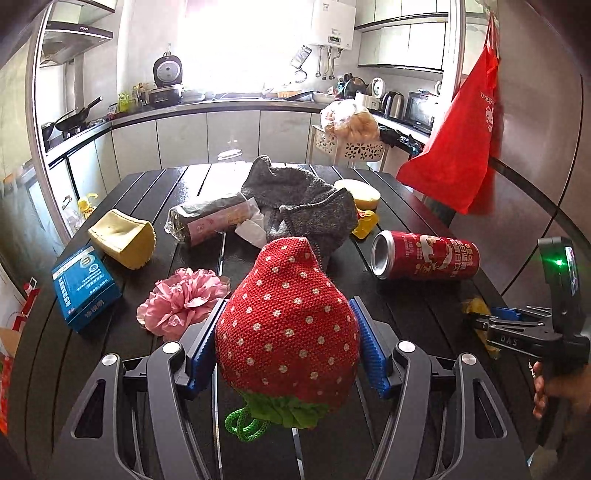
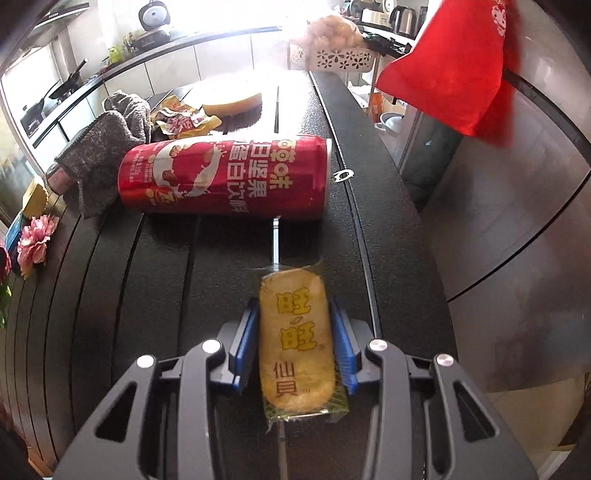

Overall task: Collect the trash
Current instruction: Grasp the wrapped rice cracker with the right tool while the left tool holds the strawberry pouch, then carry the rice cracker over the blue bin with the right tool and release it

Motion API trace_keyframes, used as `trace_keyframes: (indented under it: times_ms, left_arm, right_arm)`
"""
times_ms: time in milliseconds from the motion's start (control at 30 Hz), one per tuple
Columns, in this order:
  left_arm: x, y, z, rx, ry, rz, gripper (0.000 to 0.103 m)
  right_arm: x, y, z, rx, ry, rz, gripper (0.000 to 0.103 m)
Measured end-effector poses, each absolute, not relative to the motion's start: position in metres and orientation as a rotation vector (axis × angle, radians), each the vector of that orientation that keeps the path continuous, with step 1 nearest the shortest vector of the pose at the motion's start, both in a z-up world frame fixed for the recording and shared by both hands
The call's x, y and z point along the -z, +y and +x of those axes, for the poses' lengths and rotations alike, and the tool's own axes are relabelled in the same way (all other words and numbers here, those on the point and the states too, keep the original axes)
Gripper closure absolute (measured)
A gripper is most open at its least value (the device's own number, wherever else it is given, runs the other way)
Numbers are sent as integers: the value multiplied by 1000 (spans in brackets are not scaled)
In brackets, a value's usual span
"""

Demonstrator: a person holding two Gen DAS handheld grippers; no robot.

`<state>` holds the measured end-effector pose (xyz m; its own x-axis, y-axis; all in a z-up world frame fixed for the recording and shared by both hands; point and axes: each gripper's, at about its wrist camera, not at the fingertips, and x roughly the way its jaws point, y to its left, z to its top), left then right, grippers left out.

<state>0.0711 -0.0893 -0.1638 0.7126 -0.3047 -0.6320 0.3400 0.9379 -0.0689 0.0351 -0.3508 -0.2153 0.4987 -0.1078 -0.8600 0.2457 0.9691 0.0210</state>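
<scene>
My right jaws (image 2: 295,343) pinching yellow plastic-wrapped rice cracker (image 2: 295,343), long axis along fingers, near counter (image 2: 155,280) right edge. Left jaws (image 1: 288,332) clamp red knitted strawberry pouch (image 1: 288,317).

I'm working in a home kitchen: range hood (image 1: 74,40) over a wok (image 1: 75,117), rice cooker (image 1: 168,70), wall water heater (image 1: 332,24), kettle (image 1: 392,103) and microwave (image 1: 419,110) along the counter (image 1: 221,105).

bright backlight, window (image 1: 236,44) blown out; fisheye-bent edges, corners dark.
</scene>
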Motion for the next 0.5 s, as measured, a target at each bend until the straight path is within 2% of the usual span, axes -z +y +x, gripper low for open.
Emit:
trace_keyframes:
  times_ms: [167,300,500]
  left_arm:
    - [165,-88,70,361,693,52,41]
    - [161,-87,65,370,677,56,41]
    - [138,-97,36,423,608,100,41]
  right_arm:
    - [210,-358,26,201,996,193,65]
    - [181,-362,2,179,893,221,65]
    - [126,-405,-112,222,745,254,65]
